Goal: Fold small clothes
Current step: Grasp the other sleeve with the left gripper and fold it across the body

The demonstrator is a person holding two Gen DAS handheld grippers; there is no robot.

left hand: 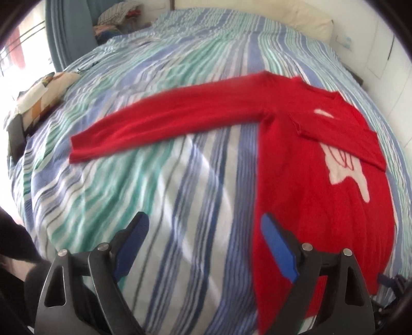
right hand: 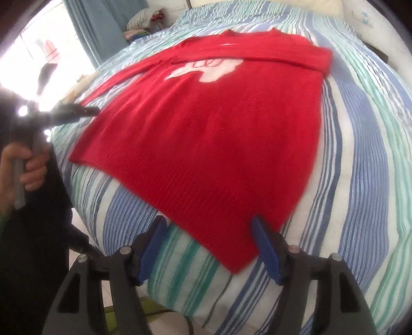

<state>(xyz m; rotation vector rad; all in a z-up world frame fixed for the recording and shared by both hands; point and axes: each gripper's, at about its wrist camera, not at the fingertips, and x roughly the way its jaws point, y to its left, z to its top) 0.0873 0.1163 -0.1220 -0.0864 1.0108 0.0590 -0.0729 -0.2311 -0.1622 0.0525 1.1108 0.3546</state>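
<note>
A red knit sweater (right hand: pixel 213 121) with a white motif lies flat on the striped bed. One sleeve is folded across its chest (left hand: pixel 342 134). The other sleeve (left hand: pixel 164 123) stretches out straight to the left. My left gripper (left hand: pixel 206 242) is open and empty, above the bed beside the sweater's left edge near the hem. My right gripper (right hand: pixel 208 244) is open and empty, over the sweater's near hem corner. The left gripper also shows in the right wrist view (right hand: pixel 77 112), at the sweater's left edge.
The bed has a blue, green and white striped cover (left hand: pixel 159 195). A patterned pillow (left hand: pixel 43 92) lies at its left edge. Piled clothes (left hand: pixel 116 18) and a blue curtain (right hand: pixel 97 28) stand at the far left. A white wall (left hand: pixel 386 64) is at right.
</note>
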